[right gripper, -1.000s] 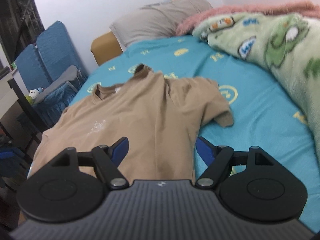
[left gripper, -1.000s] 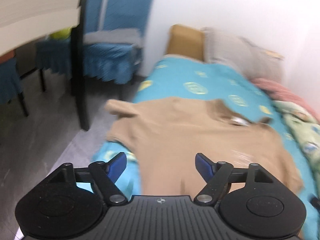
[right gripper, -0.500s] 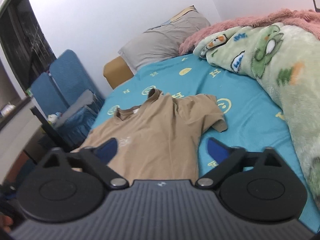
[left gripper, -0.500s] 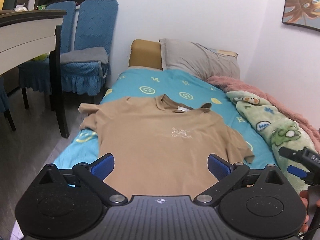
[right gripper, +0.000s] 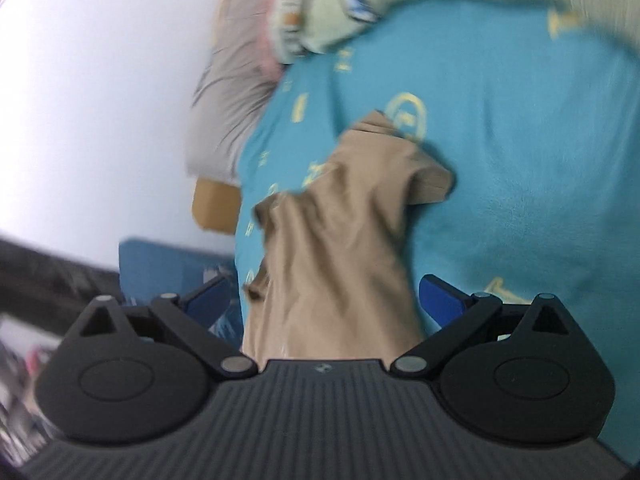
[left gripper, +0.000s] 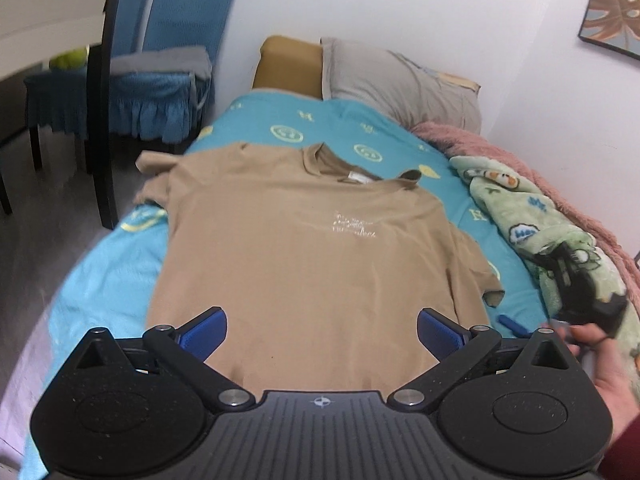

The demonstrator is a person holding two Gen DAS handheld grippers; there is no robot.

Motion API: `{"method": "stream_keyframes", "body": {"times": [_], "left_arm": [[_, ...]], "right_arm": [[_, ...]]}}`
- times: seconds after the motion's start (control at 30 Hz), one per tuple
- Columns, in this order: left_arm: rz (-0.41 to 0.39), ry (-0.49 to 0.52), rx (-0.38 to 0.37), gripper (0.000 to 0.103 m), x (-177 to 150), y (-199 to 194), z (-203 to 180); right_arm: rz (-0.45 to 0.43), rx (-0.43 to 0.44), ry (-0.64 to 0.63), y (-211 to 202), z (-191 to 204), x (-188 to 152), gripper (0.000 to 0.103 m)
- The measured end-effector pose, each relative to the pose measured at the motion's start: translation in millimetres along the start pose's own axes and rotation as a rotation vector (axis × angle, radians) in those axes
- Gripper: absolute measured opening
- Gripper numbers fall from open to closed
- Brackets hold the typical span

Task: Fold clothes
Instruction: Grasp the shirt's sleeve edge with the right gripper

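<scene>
Right tongs [right gripper: 324,300] are swinging and rolling toward the tan T-shirt's [left gripper: 304,248] right sleeve [right gripper: 430,184], blurring that view, while left tongs [left gripper: 320,330] are dropping closer over the hem. Both tongs are gaping wide, holding nothing; shirt is lying flat, front up, on the bed [left gripper: 104,264]. Each should probably be pinching one sleeve-side edge cleanly, single layer, before folding inward.

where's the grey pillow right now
In the left wrist view the grey pillow lies at the head of the bed, beside the tan headboard cushion, beyond the spread tan t-shirt.
</scene>
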State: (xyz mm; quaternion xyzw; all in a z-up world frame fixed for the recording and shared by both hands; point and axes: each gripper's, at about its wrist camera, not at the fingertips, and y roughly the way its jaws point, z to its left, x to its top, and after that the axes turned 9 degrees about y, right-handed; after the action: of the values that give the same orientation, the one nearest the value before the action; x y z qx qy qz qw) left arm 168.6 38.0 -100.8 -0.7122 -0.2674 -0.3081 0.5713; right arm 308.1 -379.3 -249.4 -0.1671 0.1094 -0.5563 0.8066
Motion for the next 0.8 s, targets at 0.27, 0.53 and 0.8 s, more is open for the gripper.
{"method": "stream_keyframes", "body": {"times": [0.27, 0.53, 0.8], "left_arm": [[0.022, -0.024, -0.011, 0.102, 3.3, 42.9, -0.2], [0.087, -0.053, -0.057, 0.102, 2.3, 76.4, -1.2], [0.096, -0.054, -0.057, 0.102, 3.1, 87.3, -2.8]], "right_arm": [[-0.107, 0.059, -0.081, 67.4, 0.9, 17.0, 0.103], [-0.175, 0.090, -0.101, 99.3, 9.9, 48.4, 0.090], [-0.154, -0.061, -0.237, 134.4, 34.6, 74.3, 0.047]]}}
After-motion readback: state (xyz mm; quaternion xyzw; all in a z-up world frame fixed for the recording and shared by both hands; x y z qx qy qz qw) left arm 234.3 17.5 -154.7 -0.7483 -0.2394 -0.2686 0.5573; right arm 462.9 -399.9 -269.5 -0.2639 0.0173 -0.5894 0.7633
